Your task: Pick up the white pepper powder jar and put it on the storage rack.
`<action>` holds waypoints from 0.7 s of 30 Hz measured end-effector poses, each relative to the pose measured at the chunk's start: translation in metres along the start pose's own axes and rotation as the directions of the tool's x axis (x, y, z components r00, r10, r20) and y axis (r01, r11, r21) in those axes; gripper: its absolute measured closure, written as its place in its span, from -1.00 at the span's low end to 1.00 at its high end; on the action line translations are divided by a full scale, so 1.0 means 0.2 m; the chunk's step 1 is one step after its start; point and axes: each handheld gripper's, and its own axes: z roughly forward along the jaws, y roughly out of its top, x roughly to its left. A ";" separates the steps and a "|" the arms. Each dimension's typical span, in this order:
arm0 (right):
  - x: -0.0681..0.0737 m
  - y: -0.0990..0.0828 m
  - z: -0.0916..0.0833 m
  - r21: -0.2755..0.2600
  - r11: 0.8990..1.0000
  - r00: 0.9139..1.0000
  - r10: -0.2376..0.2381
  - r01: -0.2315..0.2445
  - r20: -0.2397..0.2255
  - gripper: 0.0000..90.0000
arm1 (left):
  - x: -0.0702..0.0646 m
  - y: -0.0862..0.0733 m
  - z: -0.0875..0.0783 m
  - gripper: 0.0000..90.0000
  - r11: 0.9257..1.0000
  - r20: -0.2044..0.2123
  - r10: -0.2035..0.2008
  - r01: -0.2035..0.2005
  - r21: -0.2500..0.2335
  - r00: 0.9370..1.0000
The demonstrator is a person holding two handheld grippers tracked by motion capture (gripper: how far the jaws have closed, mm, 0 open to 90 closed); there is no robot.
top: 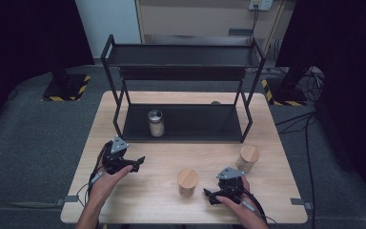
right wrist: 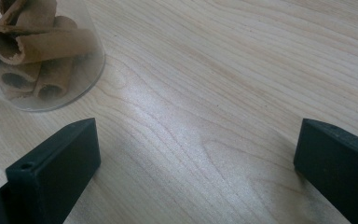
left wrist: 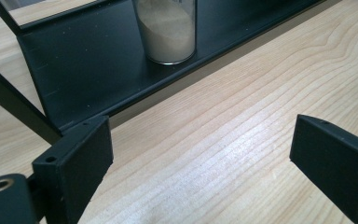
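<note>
A glass jar with a metal lid (top: 156, 122) stands on the lower shelf of a black rack (top: 181, 71); in the left gripper view this jar (left wrist: 168, 30) holds pale powder. Two wooden-lidded jars stand on the table, one at the middle front (top: 188, 181) and one to the right (top: 248, 158). My left gripper (top: 139, 162) hovers in front of the rack's left end, open and empty (left wrist: 200, 149). My right gripper (top: 209, 194) sits near the front edge, pointing left, also open and empty (right wrist: 196, 154), with a jar of cinnamon sticks (right wrist: 37, 51) just beyond its left jaw.
The wooden table (top: 138, 200) carries the two-tier rack along its back half; the rack's upper shelf (top: 181, 55) holds nothing. Bare wood (left wrist: 242, 112) lies between the left gripper and the rack's front lip. Cables trail from both grippers off the front edge.
</note>
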 end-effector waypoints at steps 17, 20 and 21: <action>0.00 0.00 0.00 0.000 1.000 1.000 0.000 0.000 0.000 -0.99 | -0.03 -0.12 -0.03 -0.91 0.999 0.009 -0.048 0.048 0.015 0.999; 0.00 0.00 0.00 0.000 1.000 1.000 0.000 0.000 0.000 -0.99 | -0.04 -0.13 -0.04 -0.91 0.999 0.004 -0.049 0.049 0.020 0.999; 0.00 0.00 0.00 0.000 1.000 1.000 0.000 0.000 0.000 -0.99 | -0.04 -0.14 -0.04 -0.91 0.998 0.003 -0.052 0.052 0.019 0.999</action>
